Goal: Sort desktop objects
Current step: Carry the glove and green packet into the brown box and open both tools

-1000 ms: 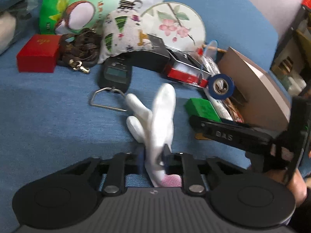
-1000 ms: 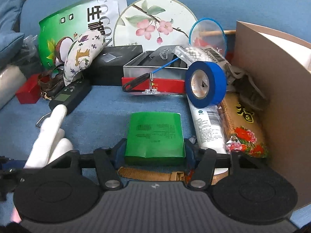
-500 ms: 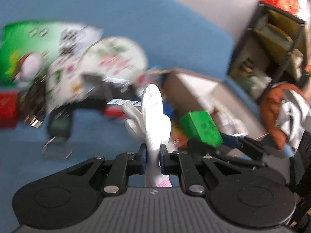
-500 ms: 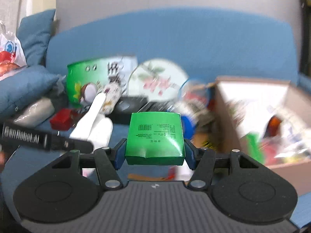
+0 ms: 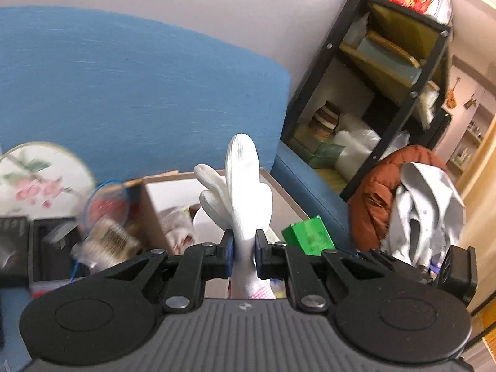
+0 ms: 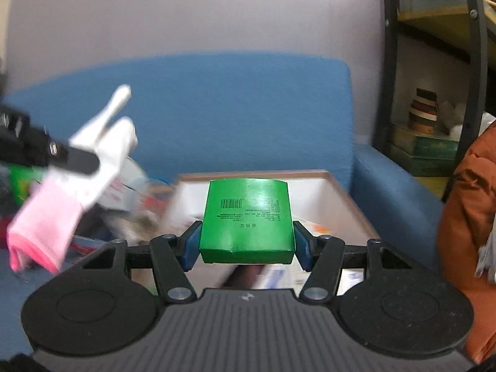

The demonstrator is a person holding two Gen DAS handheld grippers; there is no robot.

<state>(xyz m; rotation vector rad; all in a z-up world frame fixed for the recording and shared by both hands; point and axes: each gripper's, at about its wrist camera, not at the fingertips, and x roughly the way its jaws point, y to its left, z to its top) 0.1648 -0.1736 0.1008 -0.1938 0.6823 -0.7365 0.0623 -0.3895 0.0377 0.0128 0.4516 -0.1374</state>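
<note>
My left gripper (image 5: 244, 252) is shut on a white glove (image 5: 241, 192) with a pink cuff, held in the air in front of the cardboard box (image 5: 155, 200). My right gripper (image 6: 246, 243) is shut on a green box (image 6: 246, 220) and holds it above the open cardboard box (image 6: 341, 189). The green box also shows in the left wrist view (image 5: 308, 237), to the right of the glove. The glove and the left gripper show blurred at the left of the right wrist view (image 6: 93, 155).
A round flower-painted fan (image 5: 40, 179), a black tray (image 5: 46, 248) and other clutter lie left of the box on the blue sofa (image 5: 124, 93). A black metal shelf (image 5: 387, 77) and a brown jacket (image 5: 378, 198) stand to the right.
Both grippers rose from the sofa seat and swung right toward the cardboard box, the left carrying the glove, the right carrying the green box.
</note>
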